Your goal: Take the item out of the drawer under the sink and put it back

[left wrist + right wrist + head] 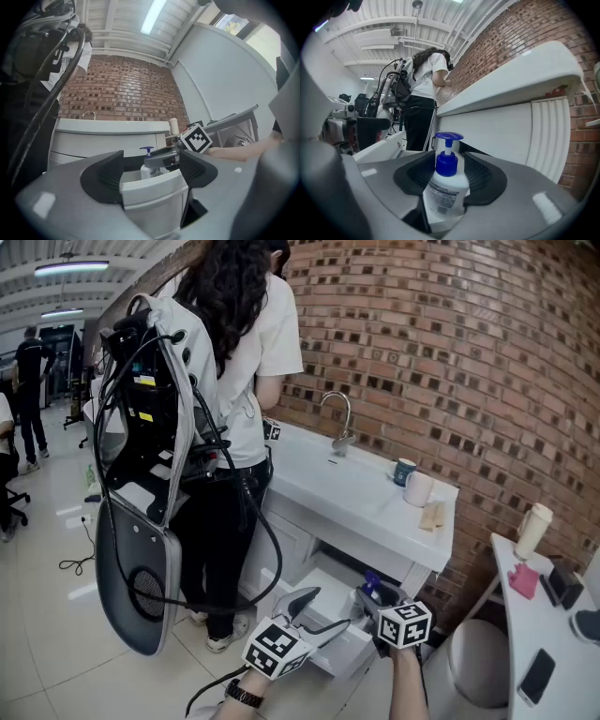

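The white drawer (pixel 349 651) under the sink (pixel 361 507) stands pulled out. My left gripper (pixel 323 615) is shut on the drawer front's top edge (pixel 151 190), one pad on each side of it. A white pump bottle with a blue top (pixel 446 187) stands upright in the drawer, and my right gripper (pixel 450 174) is shut on its body. In the head view the bottle's blue pump (pixel 372 583) shows just ahead of the right gripper (pixel 373 598). From the left gripper view the bottle (pixel 149 163) sits behind the drawer front, held by the right gripper (pixel 161 157).
A person with a backpack rig (pixel 225 381) stands at the left end of the sink counter, close to the drawer. A faucet (pixel 339 418) and two cups (pixel 412 482) are on the counter. At the right are a white table (pixel 553 662) and a round grey stool (pixel 478 662).
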Available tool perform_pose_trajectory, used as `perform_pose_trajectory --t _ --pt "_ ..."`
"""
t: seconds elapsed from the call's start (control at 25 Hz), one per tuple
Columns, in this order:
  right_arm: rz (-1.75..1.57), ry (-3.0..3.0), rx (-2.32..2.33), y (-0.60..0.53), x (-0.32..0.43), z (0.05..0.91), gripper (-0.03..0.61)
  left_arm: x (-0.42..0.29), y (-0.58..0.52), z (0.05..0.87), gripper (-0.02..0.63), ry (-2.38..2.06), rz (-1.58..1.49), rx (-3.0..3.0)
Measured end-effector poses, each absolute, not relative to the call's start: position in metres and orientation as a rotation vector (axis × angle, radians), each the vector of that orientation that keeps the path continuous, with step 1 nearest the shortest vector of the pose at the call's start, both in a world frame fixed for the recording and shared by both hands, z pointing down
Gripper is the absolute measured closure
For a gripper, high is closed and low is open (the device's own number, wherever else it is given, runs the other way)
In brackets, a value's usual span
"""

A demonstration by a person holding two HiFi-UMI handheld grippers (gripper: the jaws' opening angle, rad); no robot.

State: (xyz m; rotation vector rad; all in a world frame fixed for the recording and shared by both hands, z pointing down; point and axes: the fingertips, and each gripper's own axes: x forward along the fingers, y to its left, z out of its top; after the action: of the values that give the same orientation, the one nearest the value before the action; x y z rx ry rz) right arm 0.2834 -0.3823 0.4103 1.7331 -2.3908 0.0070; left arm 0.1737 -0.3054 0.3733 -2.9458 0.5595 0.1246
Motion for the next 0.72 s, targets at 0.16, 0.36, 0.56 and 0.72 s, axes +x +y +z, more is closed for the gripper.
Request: perform_pose_trajectory --t 0.16,0.36,0.56,0.72 --pt "-0.003 -2.334 1.733 -0.382 0.286 0.408 0.443 0.178 -0.306 0.377 0.222 0.547 0.100 -2.952" --pt "-0.184 -2.337 1.809 -0.362 0.285 0.354 0.448 0.180 -0.305 0.380 0.219 0.544 0.089 -2.965" --pt "-0.241 -2.497 1.851 -0.326 0.276 0.291 0.448 0.185 -0.298 0.378 0.141 0.500 0.121 -2.943" --pt "-0.293 -2.479 1.834 -0.308 0.268 0.275 0.448 0.186 -0.297 0.379 0.126 0.513 0.143 -2.966"
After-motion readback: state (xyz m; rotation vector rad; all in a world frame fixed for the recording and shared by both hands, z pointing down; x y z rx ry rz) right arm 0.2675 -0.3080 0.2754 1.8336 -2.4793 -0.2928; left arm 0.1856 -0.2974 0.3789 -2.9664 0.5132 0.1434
